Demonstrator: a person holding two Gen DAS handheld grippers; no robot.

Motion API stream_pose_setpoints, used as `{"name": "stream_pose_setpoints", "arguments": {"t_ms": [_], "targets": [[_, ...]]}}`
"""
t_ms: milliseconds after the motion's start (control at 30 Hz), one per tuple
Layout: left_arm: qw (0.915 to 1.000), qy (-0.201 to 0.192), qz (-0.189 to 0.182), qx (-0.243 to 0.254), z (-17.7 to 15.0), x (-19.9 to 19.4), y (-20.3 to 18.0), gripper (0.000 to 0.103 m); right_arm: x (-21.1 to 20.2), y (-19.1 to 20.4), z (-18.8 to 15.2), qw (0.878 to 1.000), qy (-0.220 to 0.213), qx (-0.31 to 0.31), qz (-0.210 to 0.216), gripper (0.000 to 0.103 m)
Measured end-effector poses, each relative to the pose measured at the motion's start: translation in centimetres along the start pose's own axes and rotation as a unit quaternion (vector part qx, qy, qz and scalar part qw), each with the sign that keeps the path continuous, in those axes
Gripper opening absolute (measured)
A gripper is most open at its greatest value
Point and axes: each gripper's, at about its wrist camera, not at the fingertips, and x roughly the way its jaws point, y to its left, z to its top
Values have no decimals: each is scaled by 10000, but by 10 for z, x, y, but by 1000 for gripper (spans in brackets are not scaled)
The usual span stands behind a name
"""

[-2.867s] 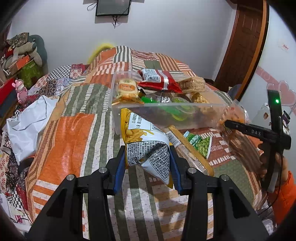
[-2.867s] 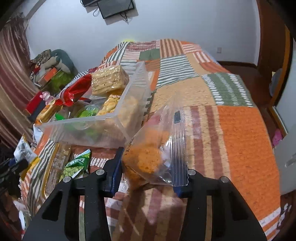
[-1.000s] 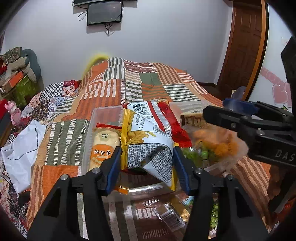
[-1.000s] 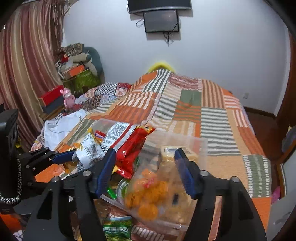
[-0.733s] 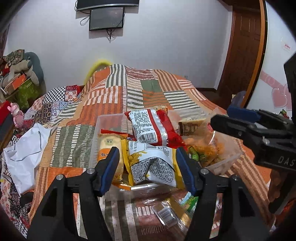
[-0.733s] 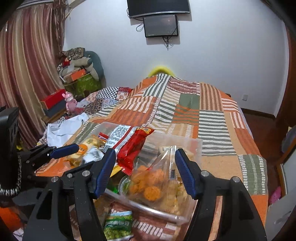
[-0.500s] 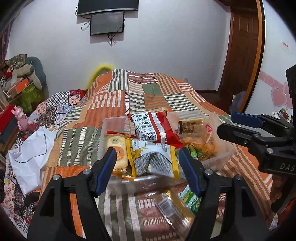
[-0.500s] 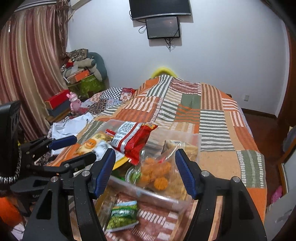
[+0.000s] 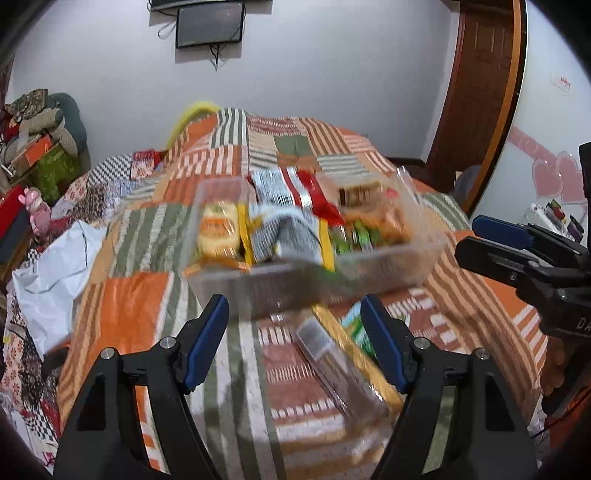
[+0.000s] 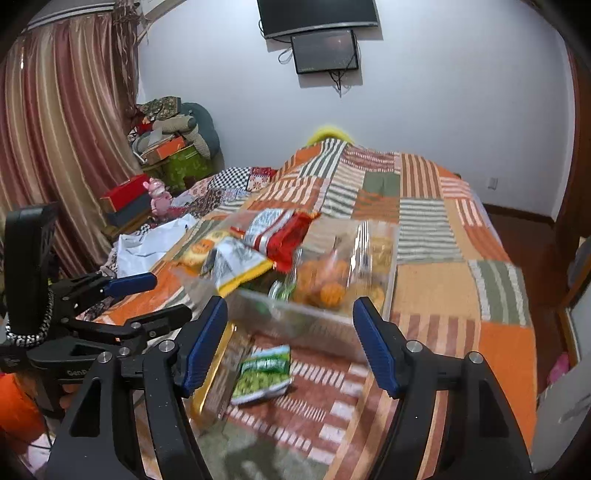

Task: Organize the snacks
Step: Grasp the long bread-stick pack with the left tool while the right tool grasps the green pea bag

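Clear plastic bin point(image 9: 295, 284) sitting on patchwork quilt point(image 10: 424, 229), holding your snack packs; green packet point(image 10: 264, 373) lying just beside it. Your left gripper point(image 9: 295, 343) and right gripper point(image 10: 290, 339) hovering, jaws spread, empty. White wall point(image 10: 424, 92) carrying dark screen point(image 9: 209, 22); striped curtain point(image 10: 62, 129) hanging left.

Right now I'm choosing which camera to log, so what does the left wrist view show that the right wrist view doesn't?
Only the left wrist view shows the brown door and the pink heart stickers beside it. Only the right wrist view shows the striped curtain. Both show the clear bin full of snacks on the patchwork bed, the green snack pack and long gold pack lying outside it, and the open, empty left gripper and right gripper.
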Motion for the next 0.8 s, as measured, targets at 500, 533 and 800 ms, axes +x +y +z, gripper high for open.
{"name": "stream_pose_setpoints", "arguments": {"t_ms": [500,533,800], "targets": [[9970,745,-190,-127,-33,53,-18,74,8,-14,-33,9986,455,276,67,67],[9970,738,-198,-120,-34,53,-17,74,9,-14,-35,9984,477,284,67,67],[9966,779,-146,-221,-47,43,7,74,18,-6,-39,9976,640,208,134,67]]}}
